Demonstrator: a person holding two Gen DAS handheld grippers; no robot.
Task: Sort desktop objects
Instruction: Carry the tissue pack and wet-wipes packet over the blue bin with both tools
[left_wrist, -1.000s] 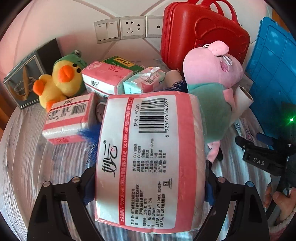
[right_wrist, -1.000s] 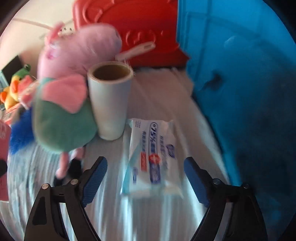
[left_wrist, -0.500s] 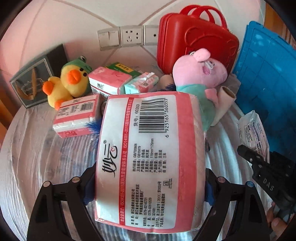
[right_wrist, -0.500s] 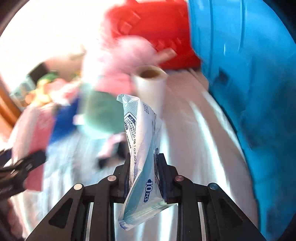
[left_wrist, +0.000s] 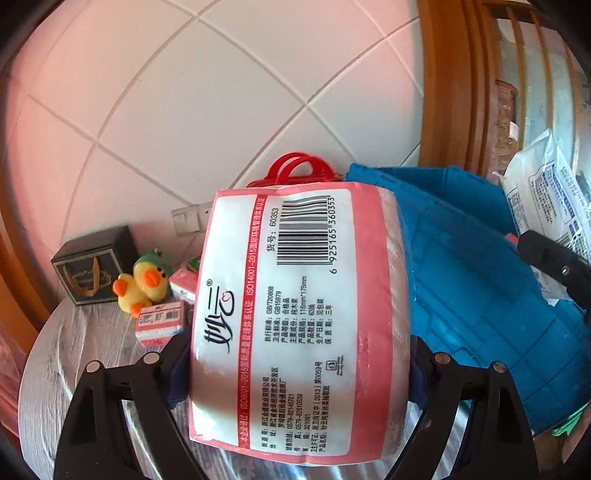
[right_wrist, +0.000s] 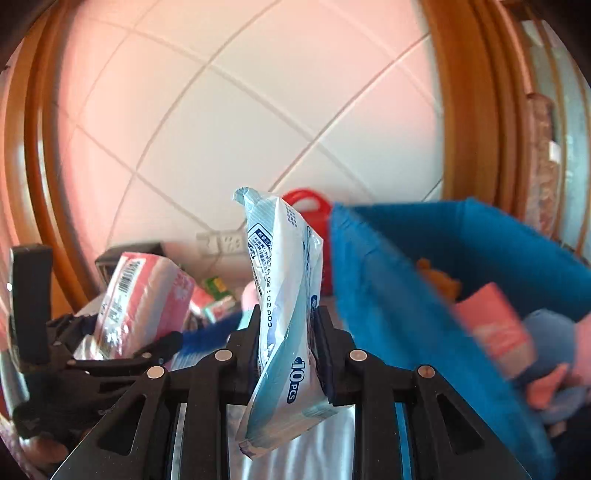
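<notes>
Both packs have risen above the blue bin (right_wrist: 388, 295) (jaws clamped).

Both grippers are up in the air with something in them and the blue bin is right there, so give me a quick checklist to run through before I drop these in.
1. Left gripper gripping the pink tissue pack: ok, pads press both its sides.
2. Right gripper gripping the wipes packet: ok, jaws pinched on it, though the packet is thin and bent.
3. Blue bin open at the top: ok.
4. Room left in the bin: cannot tell, a pink pack and soft toys already lie inside and the view is blurred.
5. Either item over the bin opening: not ok, both are beside its near wall.
6. Grippers apart from each other: ok, clear gap.
</notes>
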